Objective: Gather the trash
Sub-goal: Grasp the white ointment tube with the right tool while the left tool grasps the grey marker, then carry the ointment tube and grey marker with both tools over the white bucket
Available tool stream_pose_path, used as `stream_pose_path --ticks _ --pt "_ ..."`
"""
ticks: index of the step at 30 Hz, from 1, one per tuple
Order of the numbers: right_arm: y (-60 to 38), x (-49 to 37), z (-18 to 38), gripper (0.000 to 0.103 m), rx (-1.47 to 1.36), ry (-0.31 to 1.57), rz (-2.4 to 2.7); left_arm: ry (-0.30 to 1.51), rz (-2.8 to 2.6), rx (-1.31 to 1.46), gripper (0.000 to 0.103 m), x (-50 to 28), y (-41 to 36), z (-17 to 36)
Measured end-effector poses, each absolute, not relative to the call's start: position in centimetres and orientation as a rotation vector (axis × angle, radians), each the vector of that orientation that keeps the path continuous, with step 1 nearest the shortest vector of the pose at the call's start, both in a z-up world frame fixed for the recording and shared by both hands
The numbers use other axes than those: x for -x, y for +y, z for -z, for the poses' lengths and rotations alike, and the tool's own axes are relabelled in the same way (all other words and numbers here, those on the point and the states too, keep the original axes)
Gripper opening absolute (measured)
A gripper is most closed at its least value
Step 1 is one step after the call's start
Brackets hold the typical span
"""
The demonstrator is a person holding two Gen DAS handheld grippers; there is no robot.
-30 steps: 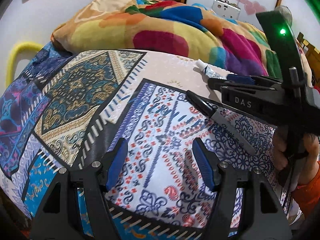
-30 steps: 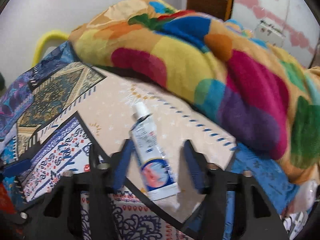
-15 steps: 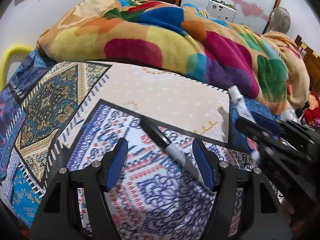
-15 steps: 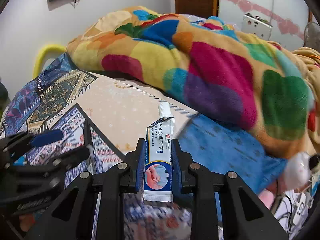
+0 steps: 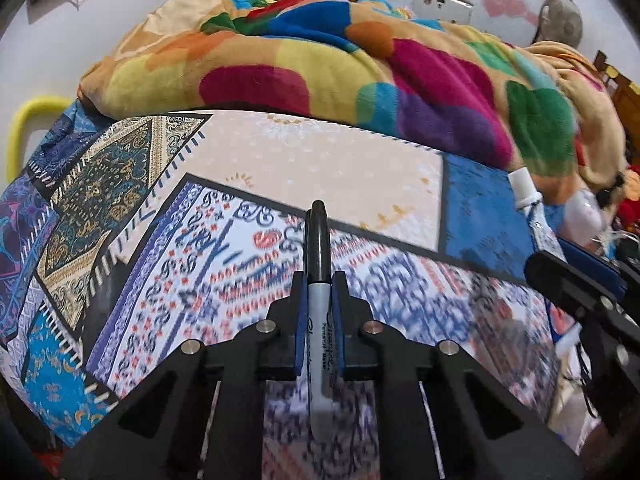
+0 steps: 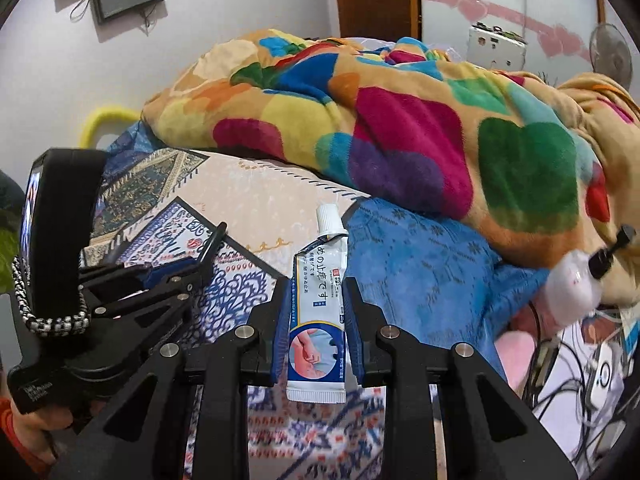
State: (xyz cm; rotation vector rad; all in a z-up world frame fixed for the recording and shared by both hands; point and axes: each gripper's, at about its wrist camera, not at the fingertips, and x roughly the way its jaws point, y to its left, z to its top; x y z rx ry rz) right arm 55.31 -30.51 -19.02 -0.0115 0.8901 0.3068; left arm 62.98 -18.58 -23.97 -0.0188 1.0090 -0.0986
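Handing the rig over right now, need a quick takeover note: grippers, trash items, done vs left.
Left gripper: shut on the black-capped grey permanent marker, cap pointing forward, lifted over the patterned patchwork bedsheet.
Right gripper: shut on the white-and-blue ointment tube with white cap, cap pointing forward, held above the bed.
Done: both items are picked up off the sheet.
Left: carry both to the trash container, which is not in either view, and release. No other loose trash shows on the sheet; the rumpled multicoloured fleece blanket could hide more.
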Motion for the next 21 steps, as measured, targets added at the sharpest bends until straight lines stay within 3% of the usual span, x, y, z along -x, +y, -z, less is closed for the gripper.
stream_pose_path --ticks 21 --pt "-27.3 -46.0 11.2 0.023 0.06 0.786 -0.34 0.903 0.113 0.036 0.011 -48.8 -12.9 14.7"
